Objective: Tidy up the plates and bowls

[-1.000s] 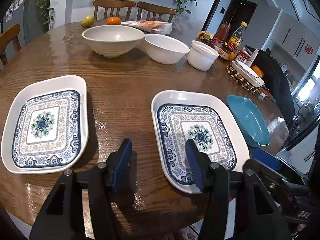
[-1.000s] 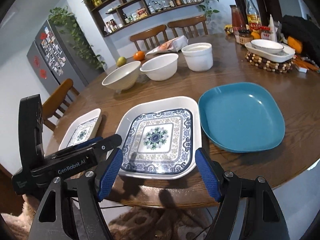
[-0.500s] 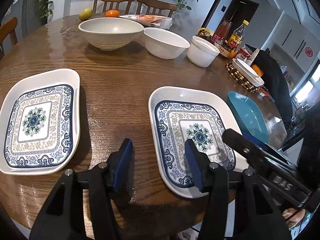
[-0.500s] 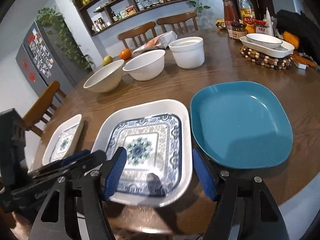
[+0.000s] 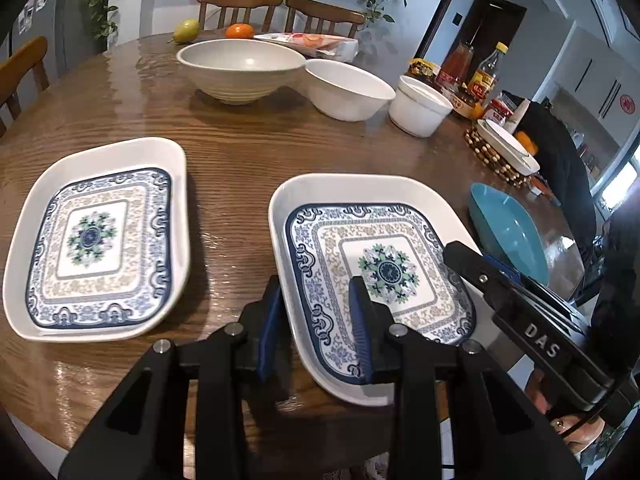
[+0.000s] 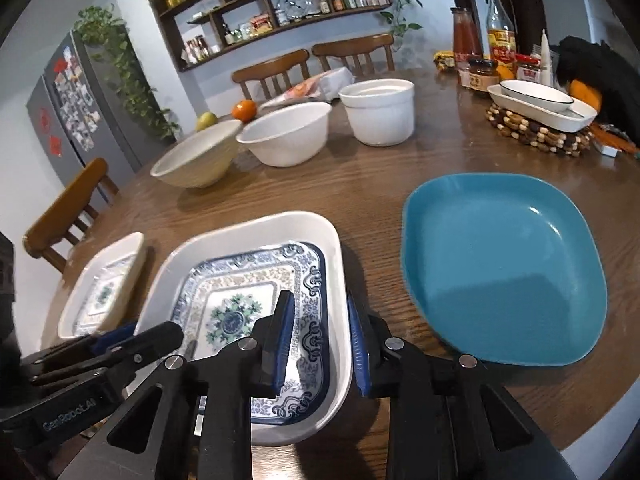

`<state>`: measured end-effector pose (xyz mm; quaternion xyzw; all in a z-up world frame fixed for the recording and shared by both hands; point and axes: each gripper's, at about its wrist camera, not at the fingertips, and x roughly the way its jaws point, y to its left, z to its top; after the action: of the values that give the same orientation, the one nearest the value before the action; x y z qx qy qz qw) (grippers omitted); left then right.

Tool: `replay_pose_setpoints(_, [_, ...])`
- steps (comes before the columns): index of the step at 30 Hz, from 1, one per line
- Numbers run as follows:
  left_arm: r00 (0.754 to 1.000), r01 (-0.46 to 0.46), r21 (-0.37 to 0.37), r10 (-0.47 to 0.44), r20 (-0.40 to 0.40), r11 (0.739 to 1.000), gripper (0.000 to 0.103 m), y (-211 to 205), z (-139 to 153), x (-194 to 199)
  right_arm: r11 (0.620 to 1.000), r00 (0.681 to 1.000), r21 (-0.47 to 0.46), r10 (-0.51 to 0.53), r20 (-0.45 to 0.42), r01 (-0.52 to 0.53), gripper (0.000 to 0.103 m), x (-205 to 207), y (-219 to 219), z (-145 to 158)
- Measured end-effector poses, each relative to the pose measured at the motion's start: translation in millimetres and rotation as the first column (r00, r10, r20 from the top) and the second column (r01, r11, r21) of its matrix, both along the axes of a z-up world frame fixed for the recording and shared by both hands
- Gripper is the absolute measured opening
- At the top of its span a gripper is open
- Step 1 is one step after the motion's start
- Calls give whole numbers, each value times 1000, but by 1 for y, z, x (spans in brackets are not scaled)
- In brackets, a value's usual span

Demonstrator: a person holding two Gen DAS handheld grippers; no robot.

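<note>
Two tools straddle the patterned plate (image 5: 376, 268); left tool (image 5: 316, 320), right tool (image 6: 320, 340).

The left gripper (image 5: 316, 328) straddles the near left rim of the middle plate (image 5: 360, 192), one finger outside it over the table (image 5: 240, 160) and one inside, and a second plate (image 5: 176, 160) lies well off to its left. The right gripper (image 6: 320, 344) straddles the same plate's right rim (image 6: 340, 280), with a third plate (image 6: 504, 272) just to its right. Ahead of both grippers, across the table, three bowls stand in a row: the widest (image 5: 240, 68) to the left, the next (image 5: 348, 88) touching it, and the smallest (image 5: 420, 106) furthest right, with a dish on a beaded trivet (image 6: 536, 132) beyond the third plate.
</note>
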<state>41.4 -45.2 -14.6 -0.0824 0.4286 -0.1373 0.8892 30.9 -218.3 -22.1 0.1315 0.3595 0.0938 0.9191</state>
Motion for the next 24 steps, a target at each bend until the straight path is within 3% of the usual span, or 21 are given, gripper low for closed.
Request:
replay_pose_setpoints(11, [1000,-10,29,10,6,1000,30,5,-2,-6,999,1000,-30,18,-18,-18,29,1,13,-3])
replay_pose_setpoints(15, [1000,10,-7,-10,14,1000,33,13,7,-9,997,1000,-78,9,-11,-10,29,-1,11,3])
replay_pose_setpoints(17, [999,0,-27,1,50,1000,42,22,18,-14,996,1000,-89,-7,10,8,30,-3,8,11])
replay_pose_setpoints(19, [996,-23,-46,27,88,999,53,35,28,-20,998,1000,-69,-2,22,3,45,-6,5,21])
replay_pose_setpoints(21, [992,-49,-70,57,113,996,57,51,37,-26,1000,999,-30,10,44,-9,60,-9,2,31])
replay_pose_setpoints(24, [986,-91,-99,103,129,991,64,75,46,-30,999,996,-6,47,77,-46,65,-10,9,44])
